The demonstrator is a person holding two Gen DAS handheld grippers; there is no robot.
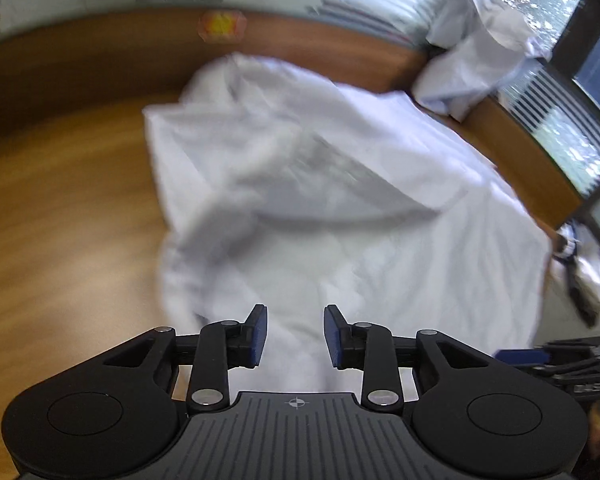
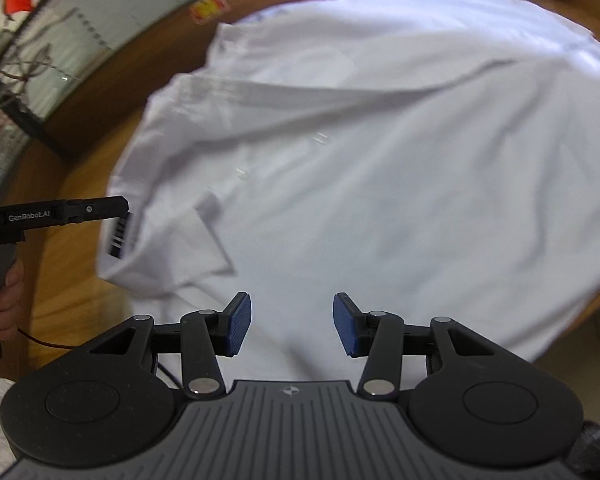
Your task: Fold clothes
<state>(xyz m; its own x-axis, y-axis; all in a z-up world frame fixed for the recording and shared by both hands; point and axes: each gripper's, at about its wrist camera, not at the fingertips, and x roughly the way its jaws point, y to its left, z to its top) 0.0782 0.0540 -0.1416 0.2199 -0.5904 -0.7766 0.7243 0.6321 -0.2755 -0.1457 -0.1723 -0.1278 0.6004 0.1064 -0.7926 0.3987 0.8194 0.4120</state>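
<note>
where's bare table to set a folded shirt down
Bare wood lies left of the white shirt, between its edge and the table's raised rim. The far right corner is crowded by a heap of white clothes. The shirt covers the middle and right.

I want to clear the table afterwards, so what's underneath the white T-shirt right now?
The white T-shirt lies on the wooden table, whose bare surface shows around it. A flap is folded over its middle. Anything beneath the cloth is covered and cannot be seen.
</note>
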